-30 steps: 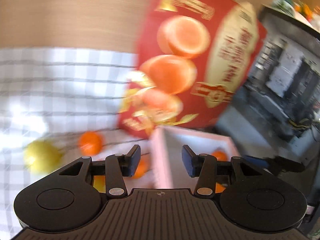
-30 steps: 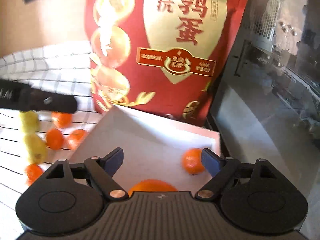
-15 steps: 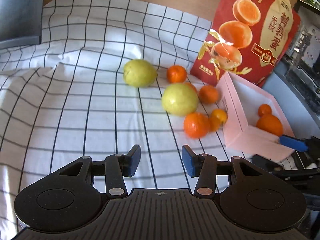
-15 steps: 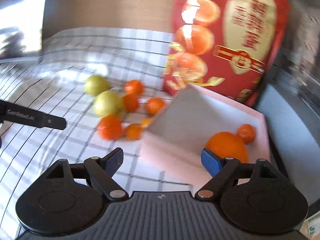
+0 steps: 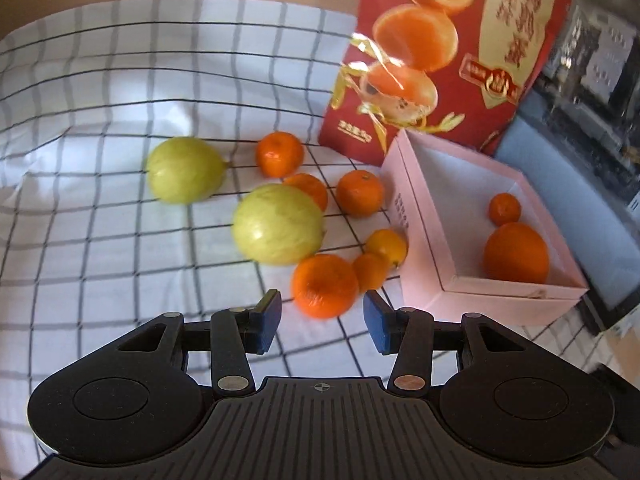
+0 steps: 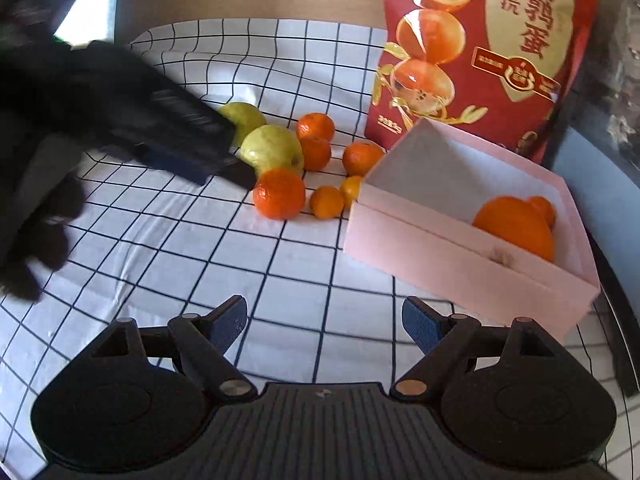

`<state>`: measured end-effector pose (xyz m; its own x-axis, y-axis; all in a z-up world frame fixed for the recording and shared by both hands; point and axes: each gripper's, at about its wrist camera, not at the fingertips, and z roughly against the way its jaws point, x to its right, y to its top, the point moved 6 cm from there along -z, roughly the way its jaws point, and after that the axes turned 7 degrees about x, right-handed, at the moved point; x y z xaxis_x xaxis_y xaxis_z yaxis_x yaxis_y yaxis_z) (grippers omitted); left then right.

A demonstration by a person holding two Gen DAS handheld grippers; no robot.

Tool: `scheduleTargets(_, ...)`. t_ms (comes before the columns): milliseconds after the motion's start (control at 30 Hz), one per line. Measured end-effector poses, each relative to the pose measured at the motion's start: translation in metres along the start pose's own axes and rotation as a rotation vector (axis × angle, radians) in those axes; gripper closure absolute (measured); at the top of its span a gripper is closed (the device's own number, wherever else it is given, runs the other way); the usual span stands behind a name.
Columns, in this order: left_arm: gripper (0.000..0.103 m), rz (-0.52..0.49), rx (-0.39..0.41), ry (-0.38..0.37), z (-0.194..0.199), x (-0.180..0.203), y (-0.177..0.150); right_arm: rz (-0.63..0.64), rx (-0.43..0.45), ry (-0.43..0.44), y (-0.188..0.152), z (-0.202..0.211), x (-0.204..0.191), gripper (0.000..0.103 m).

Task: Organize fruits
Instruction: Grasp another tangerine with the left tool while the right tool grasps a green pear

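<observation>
Presently, loose orange mandarins (image 5: 325, 285) and two yellow-green pears (image 5: 278, 224) lie on the checked cloth (image 6: 280, 280) just beside the pink cardboard box (image 6: 460, 264), near the bench's far edge. Left claw (image 5: 322, 317) and right claw (image 6: 324, 322) both spread, empty.

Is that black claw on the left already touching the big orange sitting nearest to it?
Apart. In the left wrist view the left gripper has open jaws, and the orange lies just beyond the blue pads with checked cloth visible either side.
</observation>
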<state>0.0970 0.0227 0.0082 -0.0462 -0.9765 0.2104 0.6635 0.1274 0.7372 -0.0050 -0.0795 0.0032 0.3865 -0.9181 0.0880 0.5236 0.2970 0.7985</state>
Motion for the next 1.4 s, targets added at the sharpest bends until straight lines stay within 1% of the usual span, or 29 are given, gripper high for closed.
scheduleTargets(133, 0.053, -0.041, -0.024, 0.037, -0.023, 0.006, 0.003, -0.001, -0.025, -0.032, -0.013, 0.006, 0.007, 0.018)
scheduleTargets(167, 0.05, -0.041, -0.023, 0.037, -0.026, 0.006, 0.003, -0.007, -0.034, -0.036, -0.017, 0.007, 0.009, 0.018)
scheduleTargets(233, 0.052, -0.039, -0.016, 0.017, -0.032, 0.007, 0.004, -0.021, -0.055, -0.044, -0.024, 0.007, 0.014, 0.018)
scheduleTargets(333, 0.051, -0.063, -0.024, 0.031, -0.038, 0.009, 0.003, -0.037, -0.088, -0.057, -0.037, 0.008, 0.016, 0.018)
scheduleTargets(400, 0.052, -0.063, -0.019, 0.028, -0.037, 0.009, 0.003, -0.05, -0.086, -0.062, -0.04, 0.012, 0.018, 0.018)
scheduleTargets(467, 0.052, -0.043, -0.019, 0.017, -0.033, 0.006, 0.001, -0.055, -0.084, -0.076, -0.04, 0.013, 0.02, 0.018)
scheduleTargets(567, 0.052, -0.008, -0.019, -0.009, -0.018, 0.0, -0.007, -0.056, -0.08, -0.084, -0.038, 0.014, 0.022, 0.018)
scheduleTargets(633, 0.053, -0.001, -0.018, -0.009, -0.005, -0.005, -0.016, -0.043, -0.07, -0.087, -0.034, 0.013, 0.021, 0.018)
scheduleTargets(733, 0.053, 0.029, -0.013, -0.008, 0.015, -0.016, -0.03, -0.013, -0.051, -0.078, -0.022, 0.008, 0.018, 0.019)
scheduleTargets(767, 0.053, 0.038, -0.012, -0.005, 0.021, -0.02, -0.033, 0.003, -0.045, -0.069, -0.017, 0.005, 0.016, 0.023)
scheduleTargets(800, 0.053, 0.045, -0.01, 0.003, 0.028, -0.024, -0.037, 0.022, -0.041, -0.059, -0.012, 0.002, 0.013, 0.032)
scheduleTargets(867, 0.053, 0.047, -0.007, 0.029, 0.039, -0.032, -0.043, 0.067, -0.031, -0.031, 0.002, -0.007, 0.005, 0.043)
scheduleTargets(1033, 0.053, 0.081, -0.003, 0.086, 0.057, -0.06, -0.052, 0.173, 0.036, 0.066, 0.049, -0.029, -0.019, 0.043)
scheduleTargets(1067, 0.053, 0.087, -0.003, 0.096, 0.058, -0.064, -0.052, 0.182, 0.046, 0.084, 0.059, -0.035, -0.023, 0.041)
scheduleTargets(1100, 0.053, 0.091, -0.002, 0.104, 0.06, -0.069, -0.053, 0.189, 0.053, 0.098, 0.069, -0.042, -0.027, 0.037)
scheduleTargets(1200, 0.053, 0.096, -0.003, 0.117, 0.064, -0.075, -0.054, 0.195, 0.065, 0.121, 0.094, -0.071, -0.032, 0.032)
scheduleTargets(1233, 0.053, 0.099, -0.004, 0.114, 0.065, -0.076, -0.055, 0.191, 0.061, 0.123, 0.102, -0.082, -0.032, 0.031)
scheduleTargets(1300, 0.053, 0.097, -0.011, 0.11, 0.067, -0.075, -0.056, 0.179, 0.046, 0.133, 0.112, -0.103, -0.033, 0.025)
scheduleTargets(1400, 0.052, 0.077, -0.021, 0.107, 0.068, -0.074, -0.058, 0.202, 0.021, 0.133, 0.116, -0.134, -0.039, 0.025)
